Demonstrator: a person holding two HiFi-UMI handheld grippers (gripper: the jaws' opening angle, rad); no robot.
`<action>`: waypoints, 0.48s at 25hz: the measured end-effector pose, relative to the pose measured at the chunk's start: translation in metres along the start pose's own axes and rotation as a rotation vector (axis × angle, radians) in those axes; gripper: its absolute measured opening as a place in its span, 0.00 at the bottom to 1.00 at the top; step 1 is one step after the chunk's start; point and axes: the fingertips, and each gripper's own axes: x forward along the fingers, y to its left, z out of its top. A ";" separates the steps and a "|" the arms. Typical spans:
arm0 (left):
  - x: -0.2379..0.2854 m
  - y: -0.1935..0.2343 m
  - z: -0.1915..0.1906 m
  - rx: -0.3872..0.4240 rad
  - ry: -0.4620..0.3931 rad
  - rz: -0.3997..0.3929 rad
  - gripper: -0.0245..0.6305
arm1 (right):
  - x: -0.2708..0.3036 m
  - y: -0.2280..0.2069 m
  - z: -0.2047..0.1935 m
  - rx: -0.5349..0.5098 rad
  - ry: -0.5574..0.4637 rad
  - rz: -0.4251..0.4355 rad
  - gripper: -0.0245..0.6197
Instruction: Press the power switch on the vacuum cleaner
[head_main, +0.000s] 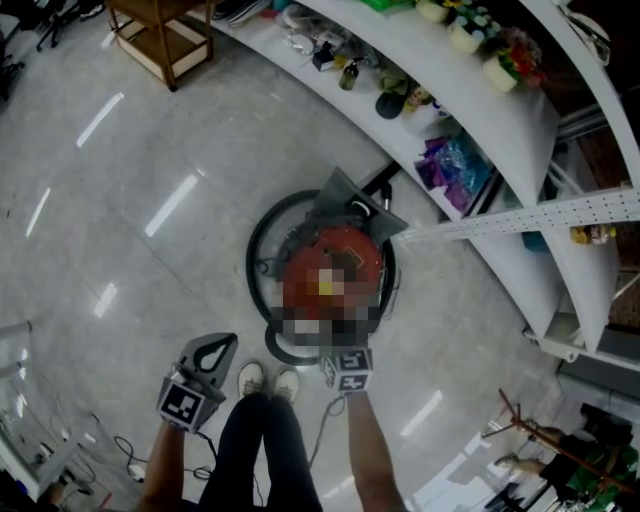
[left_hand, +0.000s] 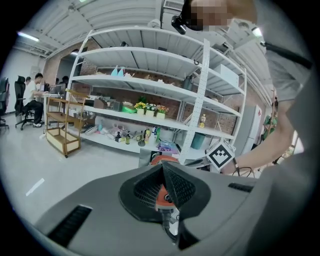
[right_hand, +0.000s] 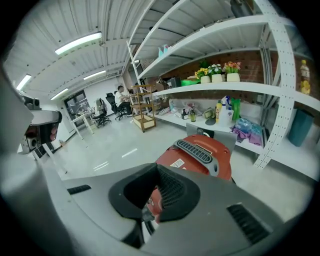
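Observation:
A red canister vacuum cleaner (head_main: 335, 258) stands on the floor, ringed by its black hose (head_main: 256, 250). A mosaic patch covers part of its top in the head view, so no switch is discernible. My right gripper (head_main: 338, 358) is shut and empty just above the vacuum's near side. In the right gripper view the red body with its black ribbed handle (right_hand: 200, 150) lies right beyond the closed tips (right_hand: 157, 171). My left gripper (head_main: 224, 344) is shut and empty, left of the vacuum and clear of it. The left gripper view shows the vacuum (left_hand: 159, 158) past its tips (left_hand: 163, 167).
A white shelving rack (head_main: 470, 120) with bottles, plants and bags runs along the right, close behind the vacuum. A wooden cart (head_main: 160, 35) stands far left. The person's shoes (head_main: 266, 380) and a floor cable (head_main: 135, 462) are near the bottom. People sit at desks in the distance.

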 end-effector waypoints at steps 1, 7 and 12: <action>0.000 0.000 -0.002 -0.002 0.003 0.001 0.05 | 0.004 -0.001 -0.004 0.002 0.006 -0.002 0.06; 0.000 -0.001 -0.006 -0.016 -0.008 0.011 0.05 | 0.029 -0.002 -0.019 0.003 0.036 0.006 0.06; -0.001 0.001 -0.009 -0.032 -0.005 0.017 0.05 | 0.042 -0.004 -0.033 0.013 0.076 -0.002 0.06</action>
